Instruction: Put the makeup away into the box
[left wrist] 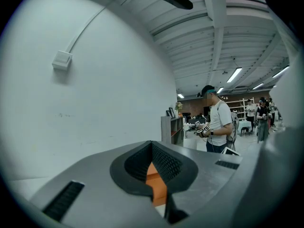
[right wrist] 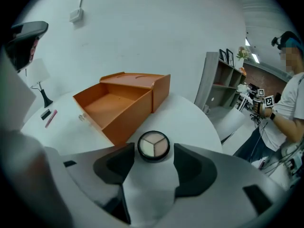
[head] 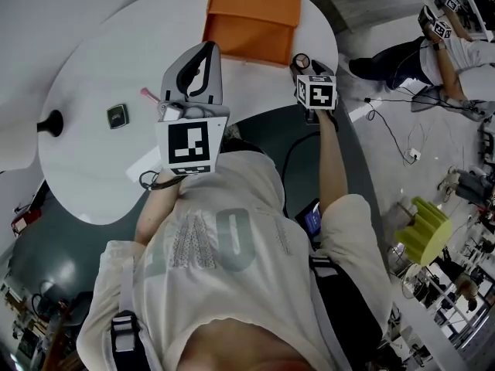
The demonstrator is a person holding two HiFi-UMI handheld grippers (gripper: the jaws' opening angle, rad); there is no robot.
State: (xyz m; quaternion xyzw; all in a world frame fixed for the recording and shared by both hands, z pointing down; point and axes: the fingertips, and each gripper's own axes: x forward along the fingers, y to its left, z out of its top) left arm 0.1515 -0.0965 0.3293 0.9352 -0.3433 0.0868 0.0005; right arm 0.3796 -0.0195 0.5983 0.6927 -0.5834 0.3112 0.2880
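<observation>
A: Makeup compact (right wrist: 153,145) lay flat on the white desk (right wrist: 199,122), right between the right gripper's (right wrist: 152,156) fingers, which stood apart with neither pad touching it. How would you have taken it?
B: I'd have come lower, kept it centred, and closed evenly on its round rim so it couldn't skate. Then I'd have lifted it over the near wall of the orange box (right wrist: 118,103), just beyond
A: And the left gripper (head: 203,60)?
B: Its fingers were closed to a slit with nothing in them, held above the desk
A: The count?
B: One round compact, one open box, and farther off one pink stick (head: 148,95) near one small dark case (head: 117,116), with one lamp (right wrist: 39,72) behind them
</observation>
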